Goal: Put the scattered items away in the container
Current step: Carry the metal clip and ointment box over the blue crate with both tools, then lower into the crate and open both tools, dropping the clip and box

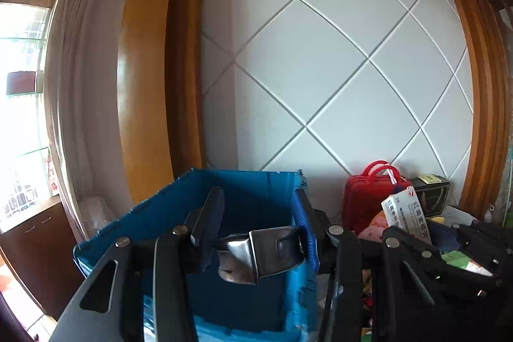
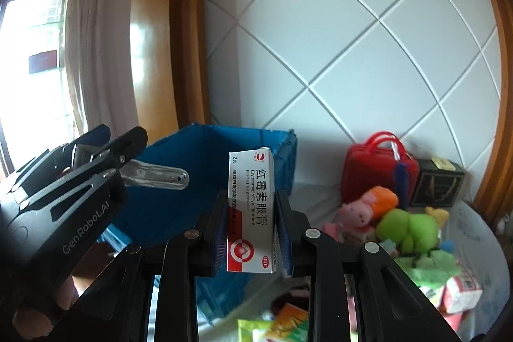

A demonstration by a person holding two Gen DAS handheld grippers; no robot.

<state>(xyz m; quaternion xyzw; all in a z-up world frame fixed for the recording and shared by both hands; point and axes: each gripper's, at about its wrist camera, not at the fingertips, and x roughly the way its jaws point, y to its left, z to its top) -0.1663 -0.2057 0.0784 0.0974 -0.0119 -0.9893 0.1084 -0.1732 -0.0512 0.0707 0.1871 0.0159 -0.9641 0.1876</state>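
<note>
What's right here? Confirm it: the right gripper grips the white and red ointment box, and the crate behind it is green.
Wrong colour only. The right gripper does grip the ointment box, but the crate behind it is blue, as the right wrist view shows.

A pale curtain [image 2: 93,47] is hanging beside the bright window [image 2: 29,53], and white diamond-patterned wall panels [image 1: 336,63] are sitting inside a wooden frame [image 1: 186,53].

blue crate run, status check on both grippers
Left gripper shut on clear plastic piece. Right gripper shut on ointment box. Both near blue crate; path clear.
</note>
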